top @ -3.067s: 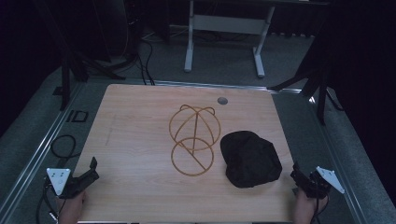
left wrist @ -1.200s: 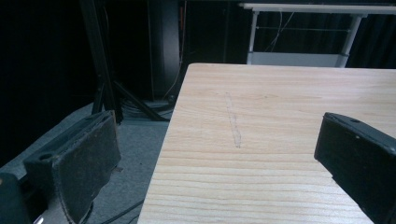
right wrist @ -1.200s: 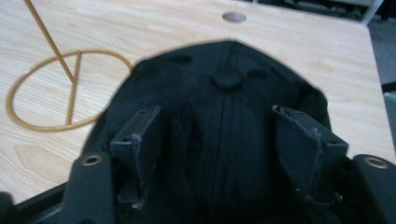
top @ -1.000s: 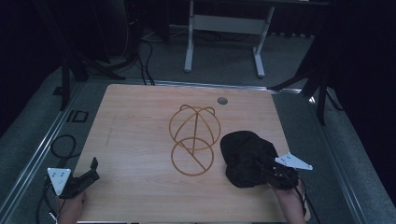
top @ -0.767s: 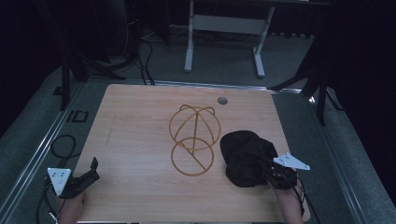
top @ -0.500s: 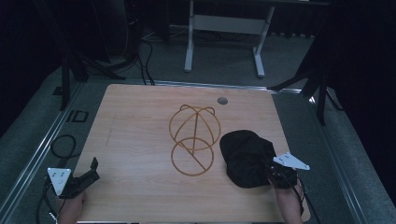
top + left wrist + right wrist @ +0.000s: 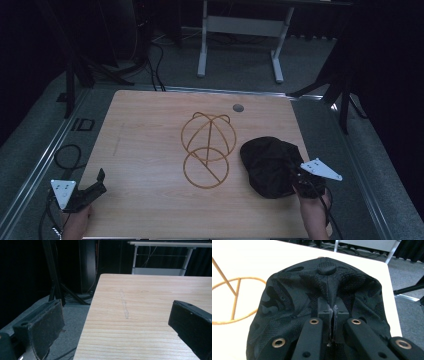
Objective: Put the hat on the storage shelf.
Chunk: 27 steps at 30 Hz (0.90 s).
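A black mesh cap [image 7: 267,165] lies on the right side of the wooden table [image 7: 150,130]. My right gripper [image 7: 295,179] reaches onto its near right edge. In the right gripper view the jaws are pressed together on a raised fold of the cap [image 7: 294,302] just below its top button, so the right gripper [image 7: 333,308] is shut on the fabric. My left gripper [image 7: 100,181] rests at the table's near left corner. In its own view the left gripper [image 7: 117,325] stands open, with bare wood between its pads.
A gold wire stand [image 7: 207,150] of joined hoops sits at the table's middle, just left of the cap, and its rings [image 7: 234,295] appear beside the cap. A small round grommet [image 7: 238,107] lies near the far edge. Table legs and cables stand beyond.
My right gripper has come in from the table's right edge onto the cap and has stayed there over the last second. The left gripper has not moved.
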{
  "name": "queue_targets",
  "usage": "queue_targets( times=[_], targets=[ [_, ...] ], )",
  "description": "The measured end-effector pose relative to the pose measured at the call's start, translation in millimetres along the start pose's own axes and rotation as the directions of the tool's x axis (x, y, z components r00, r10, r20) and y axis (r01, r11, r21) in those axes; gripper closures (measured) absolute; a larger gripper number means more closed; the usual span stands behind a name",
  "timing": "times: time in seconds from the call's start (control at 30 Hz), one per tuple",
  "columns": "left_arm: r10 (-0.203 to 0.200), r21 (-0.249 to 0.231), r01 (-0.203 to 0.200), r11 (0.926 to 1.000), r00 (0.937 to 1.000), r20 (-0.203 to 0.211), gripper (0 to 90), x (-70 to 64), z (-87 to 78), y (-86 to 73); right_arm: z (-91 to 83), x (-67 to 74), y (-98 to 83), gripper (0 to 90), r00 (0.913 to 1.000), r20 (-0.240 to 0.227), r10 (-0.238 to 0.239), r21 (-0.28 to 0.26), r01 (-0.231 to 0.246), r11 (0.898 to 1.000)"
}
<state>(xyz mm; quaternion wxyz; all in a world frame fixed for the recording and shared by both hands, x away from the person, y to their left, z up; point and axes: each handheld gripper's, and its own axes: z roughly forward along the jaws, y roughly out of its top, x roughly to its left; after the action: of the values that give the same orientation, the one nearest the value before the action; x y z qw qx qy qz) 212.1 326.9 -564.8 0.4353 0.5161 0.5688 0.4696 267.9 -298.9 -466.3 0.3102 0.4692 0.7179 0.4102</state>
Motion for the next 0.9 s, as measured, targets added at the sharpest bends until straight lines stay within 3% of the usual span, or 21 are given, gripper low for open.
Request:
queue_targets(
  times=[0.33, 0.37, 0.9],
  targets=[
    [0.0, 0.001, 0.0, 1.0, 1.0, 0.0, 0.6, 0.1, 0.1, 0.0, -14.4, -5.6, 21.0, 87.4, 1.0, -0.004, 0.006, -0.054, -0.006, 0.998],
    [0.0, 0.0, 0.0, 1.0, 1.0, 0.001, 0.6, 0.1, 0.0, 0.0, -20.3, -8.3, 30.8, 87.4, 1.0, 0.002, 0.002, -0.078, -0.002, 0.997],
    [-0.001, 0.001, 0.001, 1.0, 1.0, 0.0, 0.6, 0.2, 0.0, 0.1, -50.2, -15.6, 84.5, 87.4, 0.9995, 0.017, -0.027, -0.187, 0.03, 0.982]
  ],
)
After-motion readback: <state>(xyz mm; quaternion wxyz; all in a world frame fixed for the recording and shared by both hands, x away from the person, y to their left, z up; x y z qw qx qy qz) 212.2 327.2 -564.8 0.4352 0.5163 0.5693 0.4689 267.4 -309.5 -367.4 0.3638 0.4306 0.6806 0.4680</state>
